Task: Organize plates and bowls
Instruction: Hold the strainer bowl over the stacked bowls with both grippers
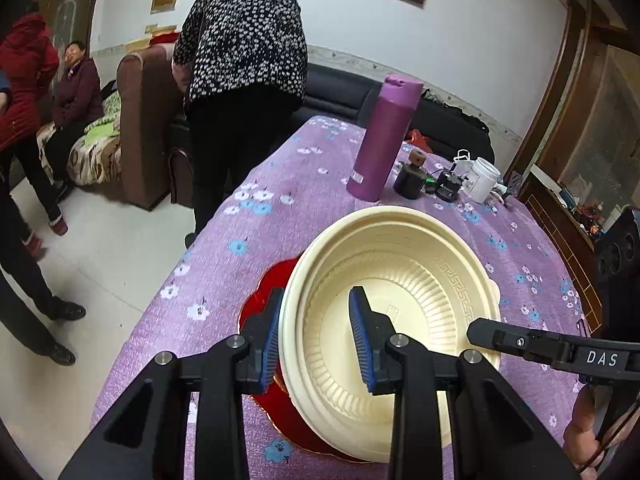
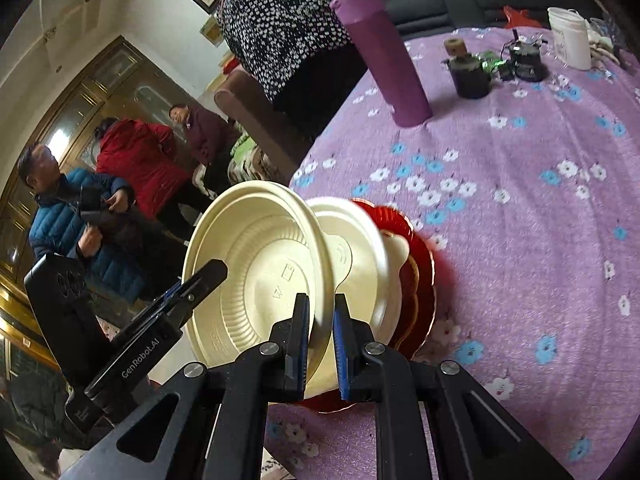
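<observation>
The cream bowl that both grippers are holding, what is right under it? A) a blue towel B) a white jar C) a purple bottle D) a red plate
D: a red plate peeks out beneath the cream bowl, whose rim the left gripper and the right gripper both straddle.

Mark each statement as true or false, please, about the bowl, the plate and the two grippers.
1. The right gripper pinches the rim of the cream bowl. True.
2. The left gripper straddles the bowl's rim. True.
3. The red plate lies on top of the bowl. False: it lies underneath.
4. The purple flask lies on its side. False: it stands upright.
5. The tablecloth is plain green. False: purple with flowers.
</observation>
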The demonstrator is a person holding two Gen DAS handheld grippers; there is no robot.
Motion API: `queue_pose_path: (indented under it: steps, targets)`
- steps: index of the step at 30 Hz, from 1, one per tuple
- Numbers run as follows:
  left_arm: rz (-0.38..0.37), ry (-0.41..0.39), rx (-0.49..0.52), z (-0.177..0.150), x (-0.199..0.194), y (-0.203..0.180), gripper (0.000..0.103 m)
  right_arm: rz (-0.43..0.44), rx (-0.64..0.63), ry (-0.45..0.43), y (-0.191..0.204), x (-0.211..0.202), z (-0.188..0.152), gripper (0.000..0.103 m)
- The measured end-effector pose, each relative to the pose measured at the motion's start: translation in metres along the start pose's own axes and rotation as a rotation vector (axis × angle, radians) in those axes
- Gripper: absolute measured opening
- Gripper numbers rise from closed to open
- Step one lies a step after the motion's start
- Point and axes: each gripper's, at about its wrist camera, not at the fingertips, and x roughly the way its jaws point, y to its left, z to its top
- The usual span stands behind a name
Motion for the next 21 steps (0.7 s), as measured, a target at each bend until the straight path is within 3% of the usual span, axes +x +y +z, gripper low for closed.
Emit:
queue_pose_path:
  steps: [21]
  targets:
    - [0.007, 0.022, -0.001, -0.004, 0.007, 0.001, 0.03, -0.09, -0.06, -0.004, 0.012, -0.003, -0.01, 0.016]
